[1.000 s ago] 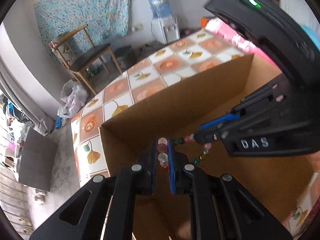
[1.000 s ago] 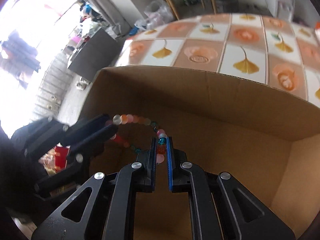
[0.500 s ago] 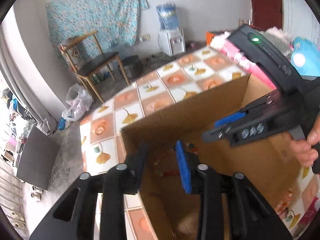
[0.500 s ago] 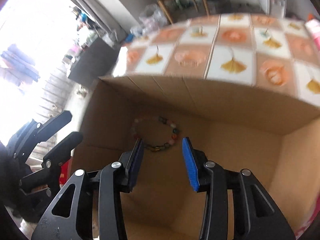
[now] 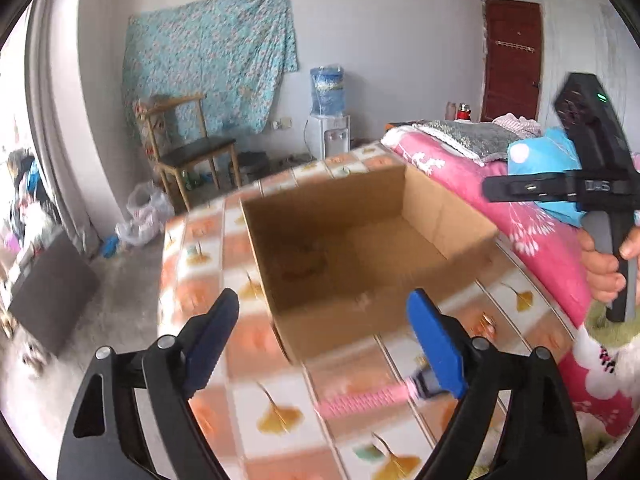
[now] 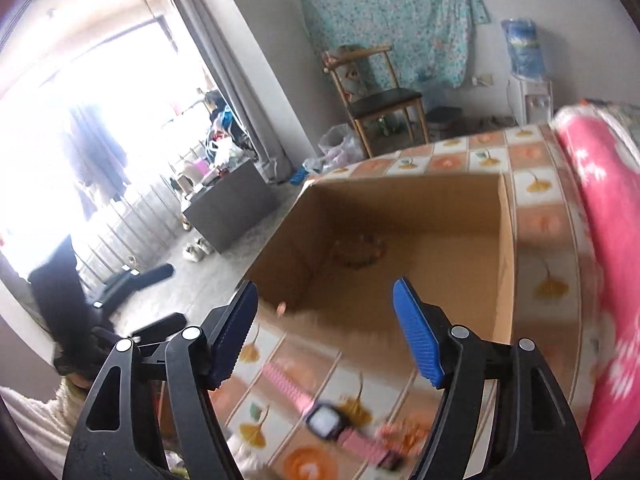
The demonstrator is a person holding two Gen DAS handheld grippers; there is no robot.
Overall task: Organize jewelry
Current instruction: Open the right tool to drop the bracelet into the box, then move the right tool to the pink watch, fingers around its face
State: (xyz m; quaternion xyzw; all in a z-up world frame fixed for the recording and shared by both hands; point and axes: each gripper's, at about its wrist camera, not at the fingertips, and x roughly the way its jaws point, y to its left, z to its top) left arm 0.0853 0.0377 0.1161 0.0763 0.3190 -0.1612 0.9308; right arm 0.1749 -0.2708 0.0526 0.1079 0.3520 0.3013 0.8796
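- Fingers [image 5: 436, 344] of the left gripper [image 5: 324, 332] spread wide, holding nothing.
- Right gripper [image 6: 324, 328]: fingers [image 6: 418, 338] likewise wide apart and empty.
- Bead bracelet [image 6: 358, 250]: blurred, on the floor of the cardboard box [image 6: 506, 240], beyond both fingertips.
- Pink watch [image 6: 332, 420]: on the tablecloth [image 6: 536, 184], near its front edge, below the right fingers.

The only lettering in either view is a small white label on the black body of the right gripper [image 5: 560, 188], seen from the left wrist camera at about three o'clock. It is blurred; it looks like three capitals, perhaps "DAS", but cannot be read with certainty. The face of the pink-strapped watch [image 6: 326, 420] on the counter [image 6: 536, 184], at about six o'clock in the right wrist view, is blurred and shows no legible digits.
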